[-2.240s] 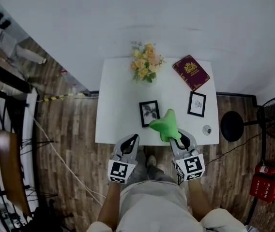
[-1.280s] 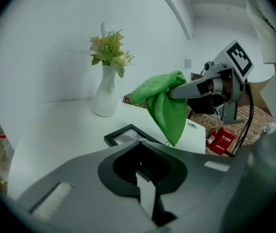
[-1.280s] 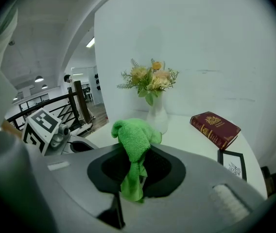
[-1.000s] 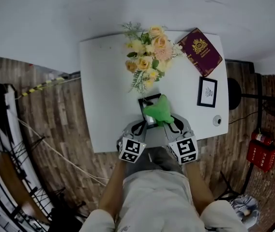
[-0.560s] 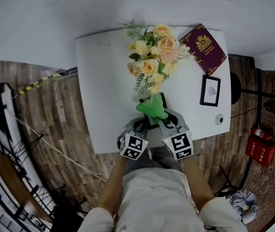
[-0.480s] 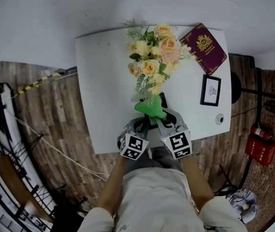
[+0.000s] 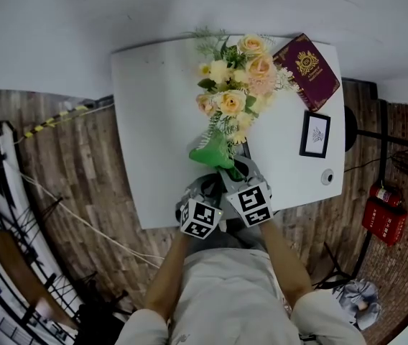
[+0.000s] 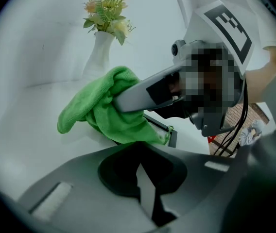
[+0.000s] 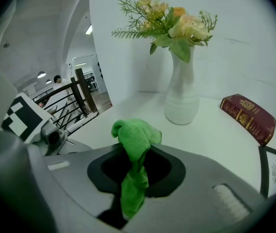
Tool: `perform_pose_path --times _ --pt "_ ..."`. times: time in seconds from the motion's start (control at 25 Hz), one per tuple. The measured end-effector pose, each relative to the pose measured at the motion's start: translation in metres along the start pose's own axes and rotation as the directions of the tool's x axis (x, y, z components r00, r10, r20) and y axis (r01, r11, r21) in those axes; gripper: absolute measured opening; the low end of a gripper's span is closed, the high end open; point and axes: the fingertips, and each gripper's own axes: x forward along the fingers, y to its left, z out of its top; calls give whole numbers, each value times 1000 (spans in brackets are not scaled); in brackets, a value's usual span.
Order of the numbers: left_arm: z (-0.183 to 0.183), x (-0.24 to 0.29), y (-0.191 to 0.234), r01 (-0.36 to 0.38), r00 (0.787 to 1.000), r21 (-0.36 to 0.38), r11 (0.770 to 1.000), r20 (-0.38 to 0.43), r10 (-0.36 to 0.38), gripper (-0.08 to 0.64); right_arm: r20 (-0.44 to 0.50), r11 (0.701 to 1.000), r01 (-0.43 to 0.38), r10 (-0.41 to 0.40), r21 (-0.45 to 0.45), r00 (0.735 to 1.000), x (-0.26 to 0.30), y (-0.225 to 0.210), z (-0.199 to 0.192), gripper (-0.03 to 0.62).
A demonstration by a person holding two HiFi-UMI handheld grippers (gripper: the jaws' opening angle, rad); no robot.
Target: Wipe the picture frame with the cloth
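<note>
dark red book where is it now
Head view: the dark red hardcover book lies at the white table's far right corner, beside the peach flowers, beyond a black-framed picture.

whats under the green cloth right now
A black picture frame: only one corner and a strip of its edge show past the green cloth. The rest of the frame, including its picture, is covered by the cloth.

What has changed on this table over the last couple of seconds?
The right gripper swung the green cloth from the right of the picture frame leftward across it, ending close beside the left gripper. The left gripper closed in and now seems to clamp the frame's lower edge. The flowers, red book and small second frame stayed put on the table.
</note>
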Motion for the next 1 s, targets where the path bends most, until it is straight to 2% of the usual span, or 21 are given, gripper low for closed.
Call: perform_pose_path --times 0.32,0.64,1.0 --pt "1 0 0 -6 1000 0 1000 0 6 20 -72 1000 2 -2 -4 997 23 -1 -22 60" --pt "0 0 1 -25 1000 -28 999 10 25 20 -89 999 9 -14 -51 996 25 -9 -27 60" --pt "-1 0 3 -57 998 -50 997 16 58 20 -96 996 61 -67 -62 993 14 -37 -35 60"
